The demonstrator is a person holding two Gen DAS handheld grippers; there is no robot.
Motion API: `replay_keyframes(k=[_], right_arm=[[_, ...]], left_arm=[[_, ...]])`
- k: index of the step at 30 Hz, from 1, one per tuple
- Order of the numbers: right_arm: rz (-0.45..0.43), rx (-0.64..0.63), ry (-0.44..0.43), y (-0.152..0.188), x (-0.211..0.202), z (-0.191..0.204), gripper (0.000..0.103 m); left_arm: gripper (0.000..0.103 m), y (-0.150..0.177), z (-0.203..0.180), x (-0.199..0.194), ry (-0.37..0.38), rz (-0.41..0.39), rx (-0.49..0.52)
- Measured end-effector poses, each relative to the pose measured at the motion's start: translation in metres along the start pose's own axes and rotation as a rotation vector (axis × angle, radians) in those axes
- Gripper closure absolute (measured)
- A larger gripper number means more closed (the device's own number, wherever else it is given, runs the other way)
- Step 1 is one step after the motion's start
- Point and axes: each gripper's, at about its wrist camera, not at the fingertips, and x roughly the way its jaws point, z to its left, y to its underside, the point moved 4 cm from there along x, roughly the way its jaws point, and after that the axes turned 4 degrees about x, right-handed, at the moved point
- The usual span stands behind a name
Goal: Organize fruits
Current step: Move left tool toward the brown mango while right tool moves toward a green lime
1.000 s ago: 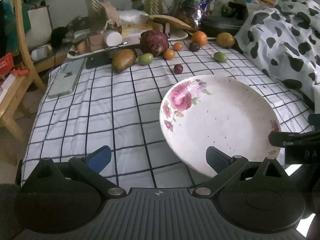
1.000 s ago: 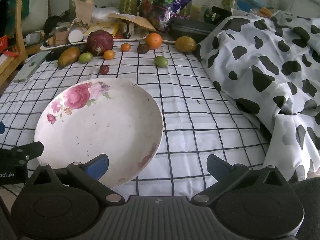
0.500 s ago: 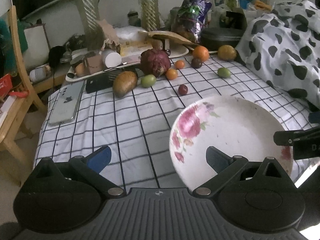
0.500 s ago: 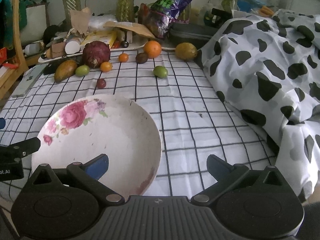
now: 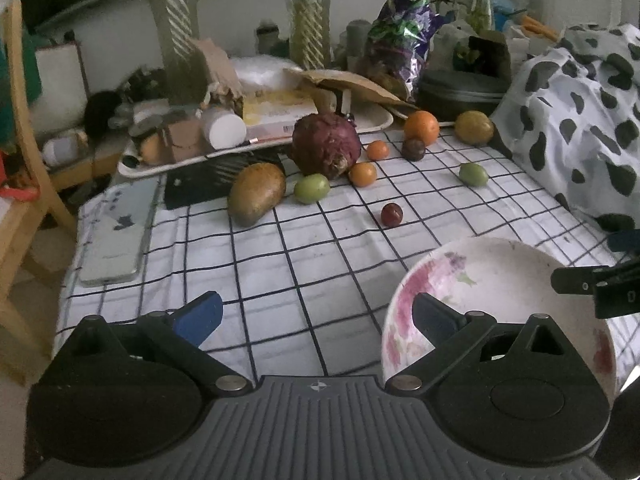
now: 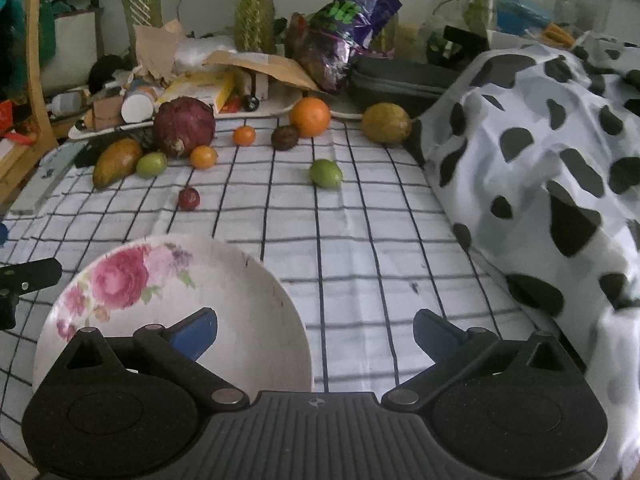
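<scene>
A checked cloth [image 5: 304, 264] covered the table, with clutter piled along its far edge and a cow-print blanket [image 6: 540, 168] heaped on the right. The fruits lay scattered well beyond the empty floral plate [image 6: 248, 320]: a mango [image 5: 256, 193], an orange [image 6: 310, 117], green ones [image 6: 326, 173] and a small dark red one [image 5: 391, 215]. The left gripper [image 5: 316, 316] and the right gripper [image 6: 316, 330] both hung near the plate, jaws wide, holding nothing. Round fruit would likely roll if nudged off-centre, perhaps into the blanket folds or off the cloth, and a low reach might clip the plate's rim.
</scene>
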Motion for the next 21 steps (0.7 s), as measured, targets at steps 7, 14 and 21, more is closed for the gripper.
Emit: replay_keyframes(k=[7, 14, 21], right_arm=[[-0.028, -0.003, -0.018, -0.023, 0.015, -0.004, 0.000], [-0.024, 0.000, -0.047, -0.045, 0.034, -0.007, 0.000], [-0.036, -0.033, -0.049, -0.066, 0.053, -0.008, 0.000]], left_arm=[[0.000, -0.018, 0.012, 0.020, -0.020, -0.012, 0.021], [0.000, -0.032, 0.020, 0.046, 0.036, -0.001, 0.006], [0.001, -0.046, 0.035, 0.067, -0.019, -0.041, 0.033]])
